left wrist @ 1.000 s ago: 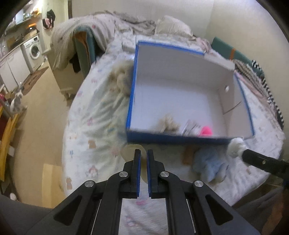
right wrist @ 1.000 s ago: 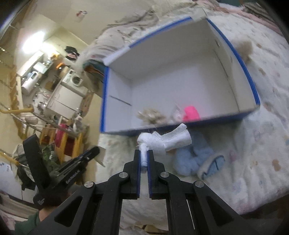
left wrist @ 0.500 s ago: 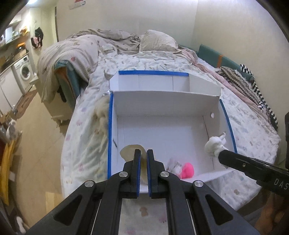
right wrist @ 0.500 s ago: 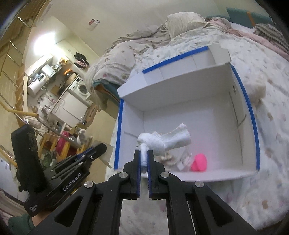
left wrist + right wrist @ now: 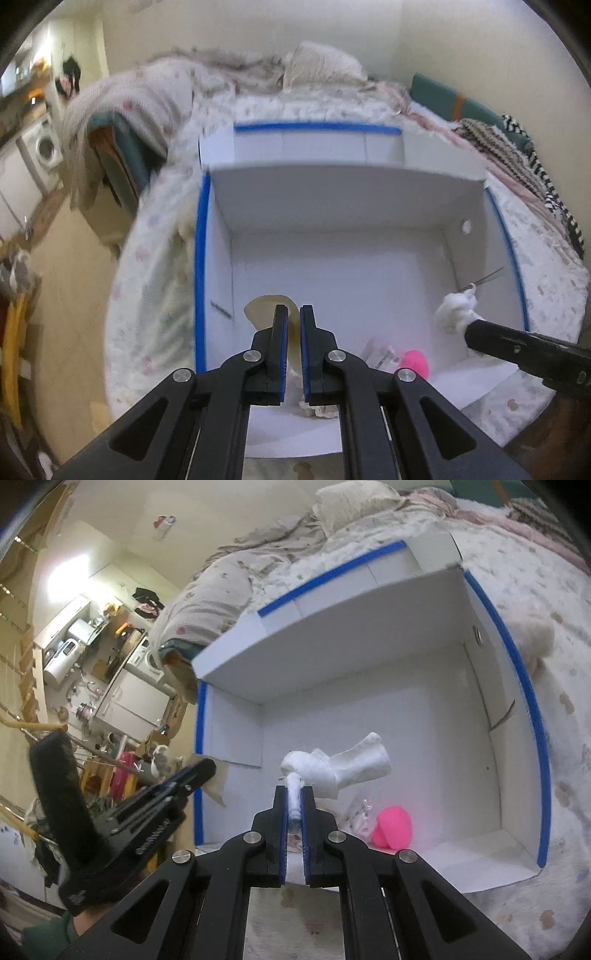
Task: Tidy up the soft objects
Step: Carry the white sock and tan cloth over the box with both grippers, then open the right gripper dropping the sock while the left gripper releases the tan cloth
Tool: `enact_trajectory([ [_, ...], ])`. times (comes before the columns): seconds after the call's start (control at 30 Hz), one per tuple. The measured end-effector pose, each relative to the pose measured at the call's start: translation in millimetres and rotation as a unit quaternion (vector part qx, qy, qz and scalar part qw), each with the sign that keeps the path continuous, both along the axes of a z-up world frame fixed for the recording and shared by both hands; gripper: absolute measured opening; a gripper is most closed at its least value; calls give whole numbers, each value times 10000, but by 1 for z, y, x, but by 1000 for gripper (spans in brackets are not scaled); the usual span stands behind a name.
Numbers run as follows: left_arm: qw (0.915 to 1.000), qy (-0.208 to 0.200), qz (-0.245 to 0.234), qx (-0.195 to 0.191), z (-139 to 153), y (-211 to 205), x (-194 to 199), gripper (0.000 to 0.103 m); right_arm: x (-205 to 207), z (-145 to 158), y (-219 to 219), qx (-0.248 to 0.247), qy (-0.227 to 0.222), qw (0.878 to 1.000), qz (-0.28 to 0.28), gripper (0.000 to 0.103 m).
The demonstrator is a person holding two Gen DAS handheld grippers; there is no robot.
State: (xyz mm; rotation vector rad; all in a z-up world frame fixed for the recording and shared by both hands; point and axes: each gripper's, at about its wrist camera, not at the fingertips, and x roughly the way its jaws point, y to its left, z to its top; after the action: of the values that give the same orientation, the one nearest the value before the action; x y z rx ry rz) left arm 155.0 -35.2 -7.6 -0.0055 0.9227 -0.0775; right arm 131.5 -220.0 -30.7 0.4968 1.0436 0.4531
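Drop step w/ both loads at once. Left tongs (image 5: 291,314) pinched tight on thin cream-beige soft pad (image 5: 266,307), hanging above near-left corner inside white cardboard box w/ blue-taped rim (image 5: 200,266) on bed w/ pale printed sheet (image 5: 147,280). Right tongs (image 5: 294,794) clamped narrow on fluffy white plush toy (image 5: 343,766), held over middle-front of box floor. Already in box near front wall: bright pink round soft item (image 5: 393,825) beside small crinkly clear-wrapped bit (image 5: 360,812). To do well: lower both a little below rim before letting go, so light pieces fall inside, not bounce onto sheet. Keep pad clear of left wall, else may catch on blue edge. Release plush into bare floor behind pink item, not on top. Keep tongs apart from each other; open fully, lift straight up so fluff doesn't snag
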Motion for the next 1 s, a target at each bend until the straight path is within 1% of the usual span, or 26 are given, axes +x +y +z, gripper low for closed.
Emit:
enact_trajectory([
  [0.03,9999,99,38,-66,-5,1,3,6,2,-5,-1,-10,73,10000,-3,8],
  [0.1,9988,303,98,-360,-13,3,9,6,7,-15,0,-61,224,9997,17,8],
  [0.13,9989,313,76,-355,-15,0,10,6,10,-19,2,-137,269,9995,72,8],
  [0.2,9995,293,72,-126,-20,-5,11,6,15,-24,3,-254,322,9991,119,8],
  [0.33,9990,399,94,-173,-28,-5,12,6,20,-36,1,-200,512,9984,117,8],
  [0.53,9988,477,62,-13,-41,-7,13,6,22,-50,11,-161,735,9969,237,8],
  [0.63,9985,556,10,5,-45,-10,14,6,23,-53,15,-147,760,9965,307,8],
  [0.8,9985,543,-95,68,-46,-17,14,7,25,-55,20,-75,826,9959,351,8],
  [1.0,9986,523,-58,24,-46,-16,12,7,24,-61,18,-46,901,9954,329,8],
])
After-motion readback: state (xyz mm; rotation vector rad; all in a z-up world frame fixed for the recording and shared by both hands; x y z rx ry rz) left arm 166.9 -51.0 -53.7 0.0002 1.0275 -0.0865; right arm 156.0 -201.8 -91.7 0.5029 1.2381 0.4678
